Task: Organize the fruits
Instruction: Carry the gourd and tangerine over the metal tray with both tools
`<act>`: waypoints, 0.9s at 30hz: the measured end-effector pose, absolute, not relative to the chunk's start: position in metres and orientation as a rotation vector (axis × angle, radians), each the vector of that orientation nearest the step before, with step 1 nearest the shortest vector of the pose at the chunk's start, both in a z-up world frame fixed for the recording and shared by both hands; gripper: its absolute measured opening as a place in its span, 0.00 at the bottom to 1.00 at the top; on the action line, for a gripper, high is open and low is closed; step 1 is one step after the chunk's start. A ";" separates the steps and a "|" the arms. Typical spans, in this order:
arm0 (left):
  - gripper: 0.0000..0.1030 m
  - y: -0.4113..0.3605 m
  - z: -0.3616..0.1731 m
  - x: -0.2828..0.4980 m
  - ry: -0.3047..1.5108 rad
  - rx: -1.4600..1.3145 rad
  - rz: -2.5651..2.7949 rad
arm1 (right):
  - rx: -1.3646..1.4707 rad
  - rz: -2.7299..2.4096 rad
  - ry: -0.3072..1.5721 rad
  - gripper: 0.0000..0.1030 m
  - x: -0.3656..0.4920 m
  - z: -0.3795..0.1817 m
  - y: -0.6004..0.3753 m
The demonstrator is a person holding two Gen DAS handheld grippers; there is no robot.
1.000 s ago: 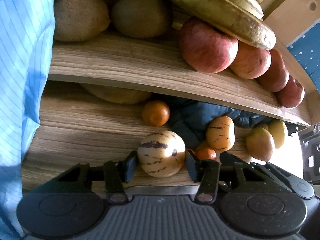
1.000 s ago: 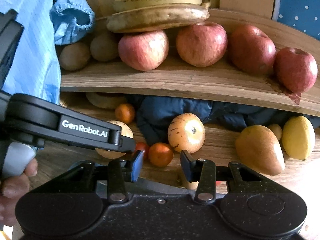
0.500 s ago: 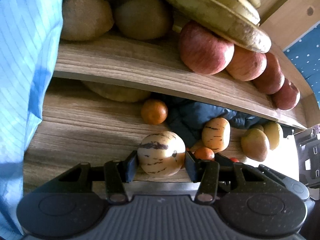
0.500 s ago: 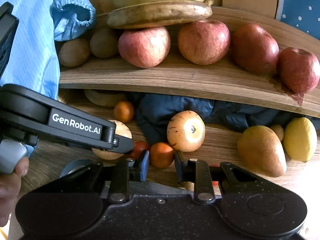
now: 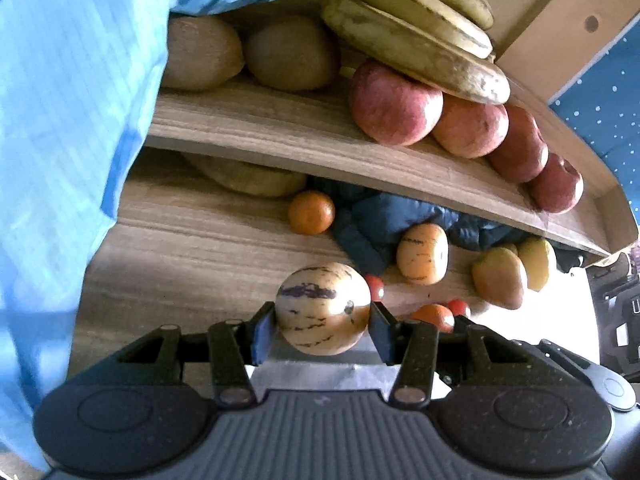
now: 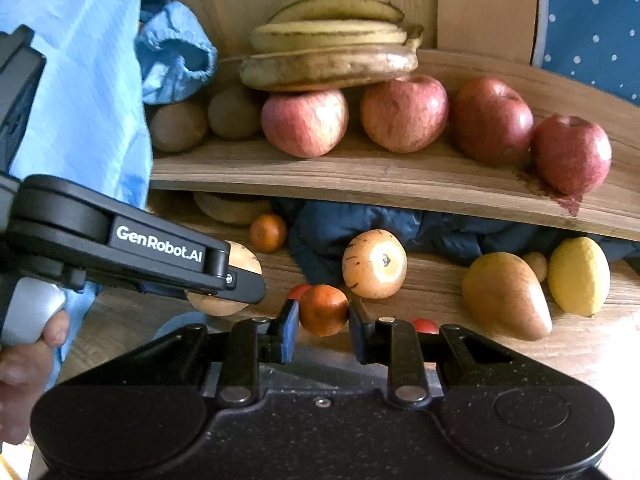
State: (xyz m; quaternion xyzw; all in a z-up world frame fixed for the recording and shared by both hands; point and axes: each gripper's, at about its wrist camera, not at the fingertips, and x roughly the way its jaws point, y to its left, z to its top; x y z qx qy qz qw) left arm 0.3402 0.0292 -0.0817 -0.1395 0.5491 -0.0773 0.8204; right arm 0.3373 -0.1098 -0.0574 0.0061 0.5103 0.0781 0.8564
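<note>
My left gripper [image 5: 322, 326] is shut on a cream pepino melon with purple stripes [image 5: 322, 307], held just above the lower wooden board [image 5: 192, 256]. In the right wrist view the left gripper [image 6: 224, 280] shows at left with that melon [image 6: 240, 258] partly hidden behind it. My right gripper [image 6: 323, 318] is shut on a small orange [image 6: 323, 309]. A second pepino melon [image 6: 374, 263] lies just beyond it, with a second orange [image 6: 268, 233] further back.
The upper shelf [image 6: 360, 178] carries several red apples [image 6: 304, 122], bananas [image 6: 332, 62] and kiwis [image 6: 178, 125]. On the lower board lie a mango [image 6: 506, 296], a lemon [image 6: 578, 276], small red tomatoes [image 6: 425, 325] and a dark blue cloth [image 6: 332, 228]. A blue sleeve [image 5: 60, 120] fills the left.
My right gripper has closed from open onto the small orange. My left gripper keeps its hold on the striped melon and has lifted a little.
</note>
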 end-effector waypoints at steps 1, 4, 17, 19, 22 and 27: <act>0.52 0.028 -0.082 0.337 1.169 -0.296 -0.164 | 0.012 0.168 1.070 0.28 0.334 -0.055 -0.109; 0.52 0.026 -0.082 0.325 1.168 -0.299 -0.157 | 0.013 0.178 1.065 0.28 0.323 -0.050 -0.108; 0.52 0.026 -0.082 0.272 1.169 -0.320 -0.105 | -0.006 0.245 1.064 0.28 0.272 -0.034 -0.108; 0.52 0.029 -0.082 0.262 1.171 -0.323 -0.095 | -0.009 0.256 1.070 0.28 0.265 -0.033 -0.109; 0.52 0.030 -0.084 0.249 1.179 -0.330 -0.076 | -0.010 0.268 1.080 0.28 0.254 -0.033 -0.109; 0.52 0.033 -0.089 0.228 1.195 -0.338 -0.051 | -0.011 0.293 1.101 0.28 0.236 -0.035 -0.106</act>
